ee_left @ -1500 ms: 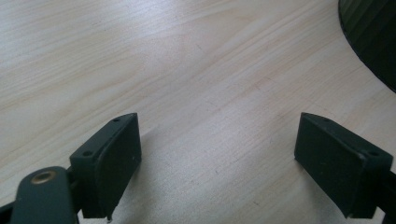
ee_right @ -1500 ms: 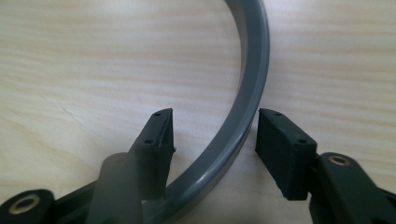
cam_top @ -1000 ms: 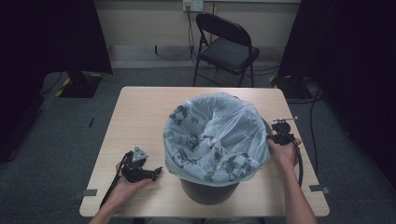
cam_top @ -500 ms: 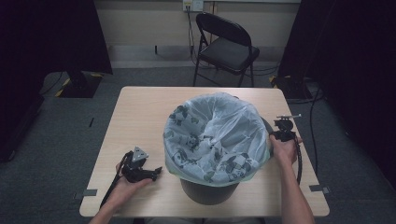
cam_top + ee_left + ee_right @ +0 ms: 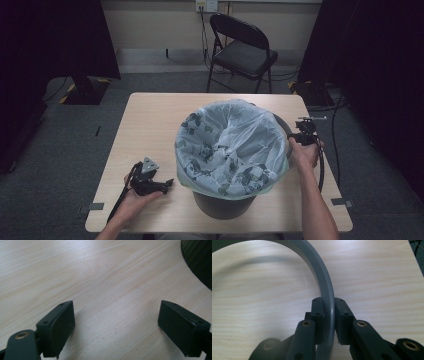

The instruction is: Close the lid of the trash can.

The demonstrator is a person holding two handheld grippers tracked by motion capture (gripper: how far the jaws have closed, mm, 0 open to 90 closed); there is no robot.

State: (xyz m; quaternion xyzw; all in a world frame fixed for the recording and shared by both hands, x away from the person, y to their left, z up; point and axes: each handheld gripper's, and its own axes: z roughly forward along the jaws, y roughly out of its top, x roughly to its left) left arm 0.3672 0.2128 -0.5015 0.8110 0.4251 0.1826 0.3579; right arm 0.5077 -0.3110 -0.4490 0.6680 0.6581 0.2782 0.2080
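Lighting: the pale rectangular wooden table (image 5: 150,125) is evenly lit from overhead; the surroundings beyond it are left dim, nearly black at both sides. Soft shadows are cast on the table beneath the gripper jaws. Mild sheen is seen on its grain. Near foreground parts are rendered slightly soft; no motion blur is noted.

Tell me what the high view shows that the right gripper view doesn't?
High view alone: the whole bin lined with a patterned bag, a folding chair, and the left gripper resting open on the table.
Right gripper view alone: the right gripper up close, its jaws just closed onto a grey ring.
Both: the wooden table and the right gripper.
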